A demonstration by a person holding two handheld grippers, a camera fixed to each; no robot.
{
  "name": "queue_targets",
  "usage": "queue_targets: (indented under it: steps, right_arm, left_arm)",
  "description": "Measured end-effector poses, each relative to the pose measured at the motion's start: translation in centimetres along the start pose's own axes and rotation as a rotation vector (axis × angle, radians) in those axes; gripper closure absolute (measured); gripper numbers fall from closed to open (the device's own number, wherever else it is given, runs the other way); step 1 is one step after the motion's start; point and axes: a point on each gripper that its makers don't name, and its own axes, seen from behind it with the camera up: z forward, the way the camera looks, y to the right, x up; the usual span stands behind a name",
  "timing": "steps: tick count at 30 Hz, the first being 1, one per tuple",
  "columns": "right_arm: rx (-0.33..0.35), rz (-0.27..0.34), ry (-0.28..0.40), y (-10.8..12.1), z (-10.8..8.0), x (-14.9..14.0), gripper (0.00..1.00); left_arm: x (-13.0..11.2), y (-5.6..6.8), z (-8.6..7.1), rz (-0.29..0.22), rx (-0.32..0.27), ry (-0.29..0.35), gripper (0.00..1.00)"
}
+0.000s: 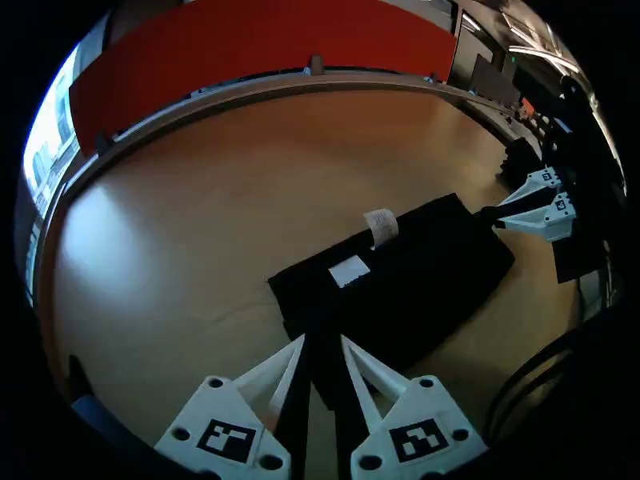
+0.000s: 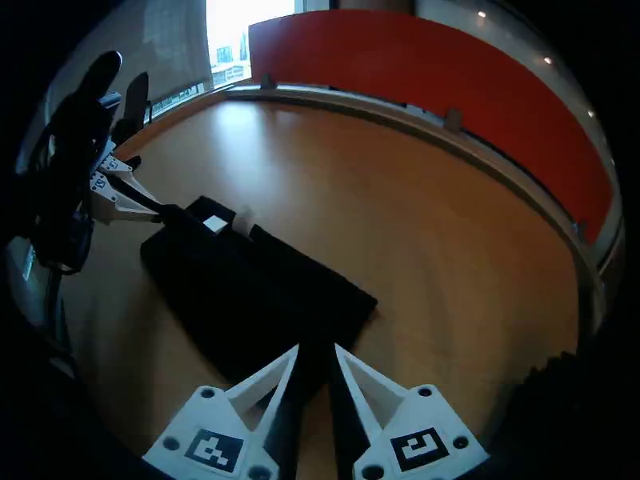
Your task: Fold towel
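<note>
Gripping is noted at both short ends of the black towel [image 1: 416,280], which lies flat on the wooden surface [image 1: 184,224] as a long rectangle, apparently already narrowed by folding.

Left tongs [image 1: 320,364]: fingers are drawn close together with dark cloth between them at the near end, so they are judged clamped on the towel. Right tongs [image 2: 316,364]: same condition at the opposite end, pinched onto the fabric. In each view the other tongs appear at the far corner of the towel, tips meeting the cloth.

A white label [image 1: 382,226] curls up from one long edge. A white patch [image 1: 350,270] lies on the top face just beside it.

Step in hand, as judged: carrying one short end over onto the other to halve the length.

Recommendations:
- Keep one end pinned low against the surface as the anchor and move only the other.
- Raise the travelling end just enough for the cloth to clear itself, so the layers beneath do not drag or splay.
- Travel straight along the towel's long axis, so the corners land square on the anchored end.
- Watch the label. It is likely to catch or poke out of the fold if the edges drift.
- Release only once the cloth rests flat.
</note>
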Motion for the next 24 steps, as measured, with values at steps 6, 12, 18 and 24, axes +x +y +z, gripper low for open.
queue_targets:
  steps: [6,12,18,24]
  right_arm:
    - [-0.029,0.017,-0.007,0.8,0.7,-0.6,0.68]
    - [-0.04,0.027,-0.015,1.2,1.1,-1.0,0.4]
    - [-0.061,0.018,-0.016,2.0,1.3,-1.0,0.33]
    - [-0.084,0.017,-0.009,2.9,1.7,-0.3,0.3]
  left_arm:
    - [0.2,-0.6,0.8,0.021,0.026,0.003,0.73]
    - [0.1,-1.2,0.9,0.052,0.056,-0.001,0.67]
    - [0.1,-1.5,1.1,0.047,0.061,-0.007,0.6]
    - [0.4,-2.2,1.4,0.054,0.077,-0.008,0.49]
